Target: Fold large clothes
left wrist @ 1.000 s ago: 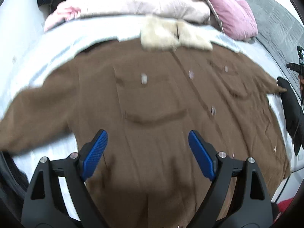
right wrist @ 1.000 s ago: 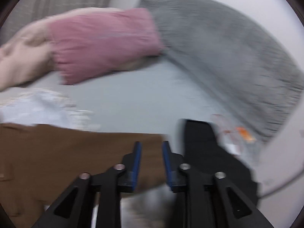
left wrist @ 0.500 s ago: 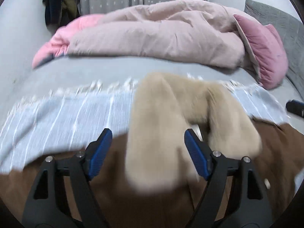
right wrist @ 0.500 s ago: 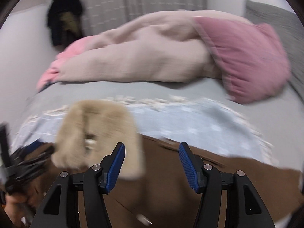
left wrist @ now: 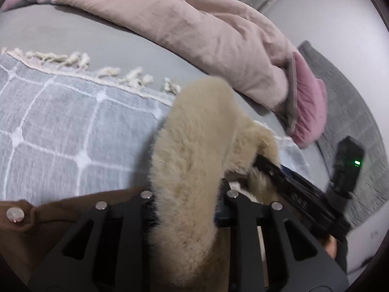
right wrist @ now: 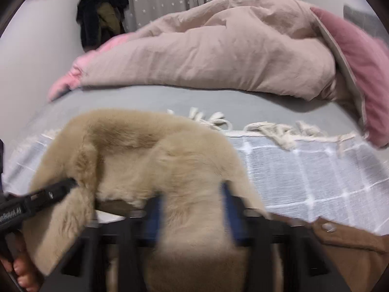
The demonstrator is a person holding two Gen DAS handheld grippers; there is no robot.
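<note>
Both wrist views are largely filled by the cream fur collar [left wrist: 192, 160] of the brown coat [left wrist: 60, 206], which lies on the checked blanket [left wrist: 60, 126] on the bed. Left tongs [left wrist: 186, 202] are clamped on one collar lobe — fingertips buried. Right tongs [right wrist: 192, 216] straddle the other lobe, blurred; grip cannot be judged.

Blanket [right wrist: 304, 168]: pale blue, white grid, fringed edge — spread ahead of the tongs.
Duvet [right wrist: 218, 56]: beige-pink, bunched further ahead.
Pillow [right wrist: 359, 73]: pink — ahead to the right.
Dark garment [right wrist: 102, 14]: hanging far ahead, left.
</note>
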